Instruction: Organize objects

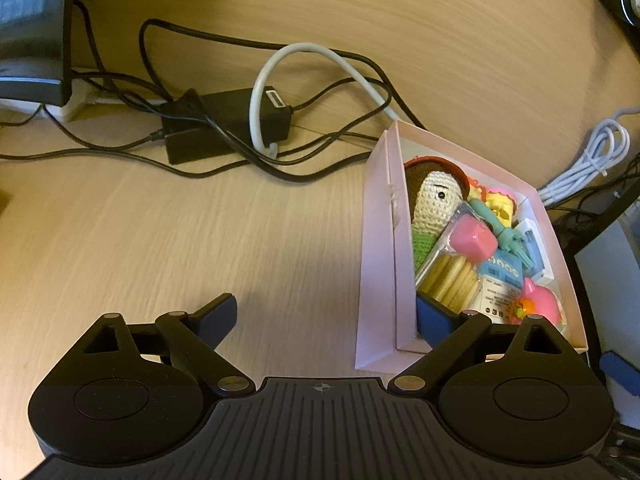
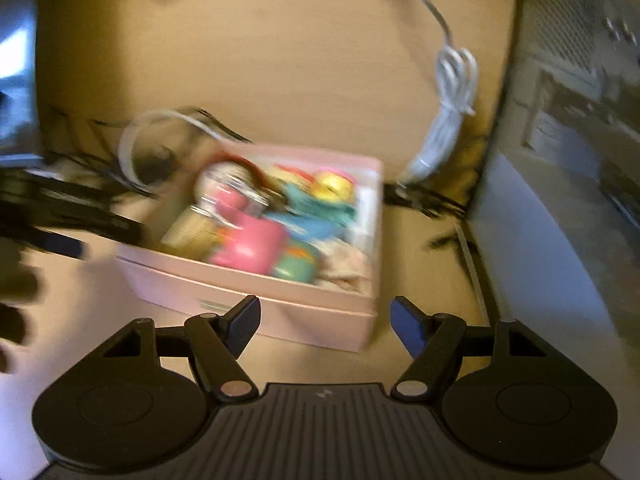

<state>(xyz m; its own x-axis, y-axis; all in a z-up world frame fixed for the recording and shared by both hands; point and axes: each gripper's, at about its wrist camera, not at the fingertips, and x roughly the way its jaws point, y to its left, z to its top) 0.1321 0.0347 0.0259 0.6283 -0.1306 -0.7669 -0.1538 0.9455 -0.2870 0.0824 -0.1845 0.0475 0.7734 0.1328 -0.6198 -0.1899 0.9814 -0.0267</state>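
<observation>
A pale pink box (image 1: 378, 240) stands on the wooden desk, full of small things: a crocheted doll (image 1: 434, 200), a pink cube (image 1: 474, 242), a pack of yellow sticks (image 1: 452, 276), a teal toy (image 1: 498, 220) and a pink toy (image 1: 540, 304). My left gripper (image 1: 326, 316) is open and empty, its right finger over the box's near left corner. In the blurred right wrist view the box (image 2: 256, 296) lies just ahead of my right gripper (image 2: 326, 322), which is open and empty.
Black cables and a black power brick (image 1: 224, 124) with a white cable loop (image 1: 304, 50) lie behind the box. A bundled white cable (image 2: 448, 120) lies to its right. A monitor base (image 1: 32, 80) is far left. A dark case (image 2: 572, 120) stands on the right.
</observation>
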